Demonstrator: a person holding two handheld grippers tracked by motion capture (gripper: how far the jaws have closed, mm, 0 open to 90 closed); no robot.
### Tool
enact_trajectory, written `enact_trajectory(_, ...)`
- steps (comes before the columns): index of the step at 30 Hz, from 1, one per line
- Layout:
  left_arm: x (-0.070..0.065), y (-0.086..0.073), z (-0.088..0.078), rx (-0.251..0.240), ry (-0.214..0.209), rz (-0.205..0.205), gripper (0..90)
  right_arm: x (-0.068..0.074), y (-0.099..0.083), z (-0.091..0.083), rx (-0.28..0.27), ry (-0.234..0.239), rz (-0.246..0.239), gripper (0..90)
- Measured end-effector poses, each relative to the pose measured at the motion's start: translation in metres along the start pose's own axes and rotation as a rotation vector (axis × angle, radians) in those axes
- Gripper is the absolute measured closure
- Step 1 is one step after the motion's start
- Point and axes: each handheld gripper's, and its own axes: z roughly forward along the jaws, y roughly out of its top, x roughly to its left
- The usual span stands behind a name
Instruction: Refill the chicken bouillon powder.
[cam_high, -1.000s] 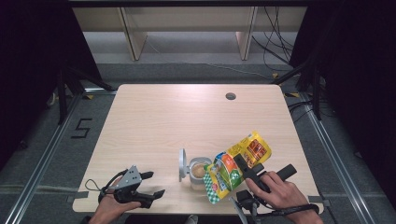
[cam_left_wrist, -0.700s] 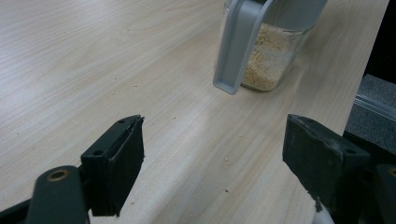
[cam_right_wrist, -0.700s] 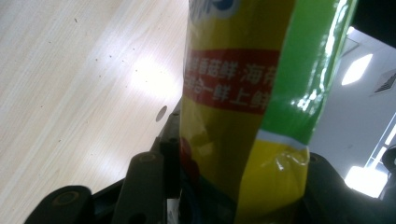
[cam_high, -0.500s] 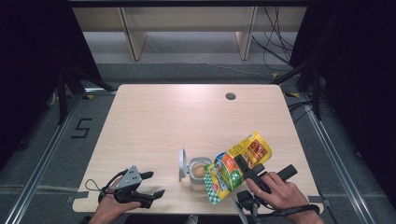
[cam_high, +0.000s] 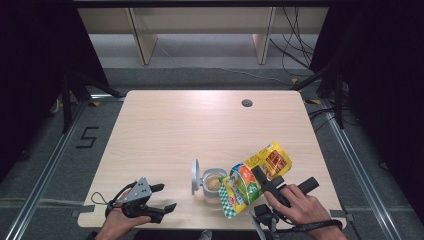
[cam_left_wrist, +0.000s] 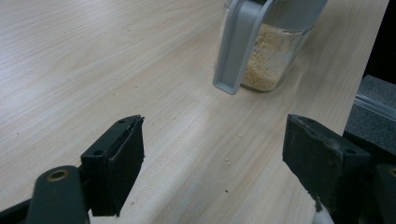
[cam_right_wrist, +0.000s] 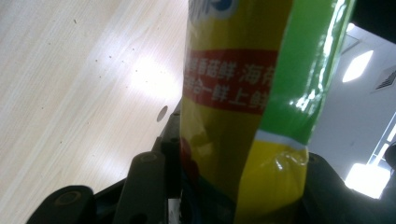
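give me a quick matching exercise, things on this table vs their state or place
Things:
1. bag
2. jar
3. left gripper
4. hole

States or places:
a. open, holding nothing
b. far side of the table
c. clamped in the right gripper, tilted over the jar
d. lid flipped open, pale grains inside

Pairs: 1-c, 2-d, 3-a, 4-b

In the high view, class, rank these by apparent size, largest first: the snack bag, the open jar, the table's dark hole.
1. snack bag
2. open jar
3. dark hole, though it lies farther from the camera.
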Motion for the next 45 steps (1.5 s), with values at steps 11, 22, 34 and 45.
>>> enact_trajectory(11,0.0,0.0,0.0,0.0,-0.001,0.0,20.3,0.001,0.0,0.0,-0.008,-0.005,0.016,63.5)
enact_trajectory(22,-0.001,-0.001,0.001,0.0,-0.002,-0.026,20.3,0.001,0.002,0.0,-0.009,-0.003,0.006,63.5)
enact_trajectory(34,0.0,0.0,0.0,0.0,-0.002,-0.001,20.3,0.002,0.001,0.0,-0.018,-0.002,0.04,63.5)
enact_trajectory(45,0.0,0.0,0.0,0.001,-0.002,-0.001,20.3,0.013,-0.004,0.001,-0.053,0.007,0.187,64.8)
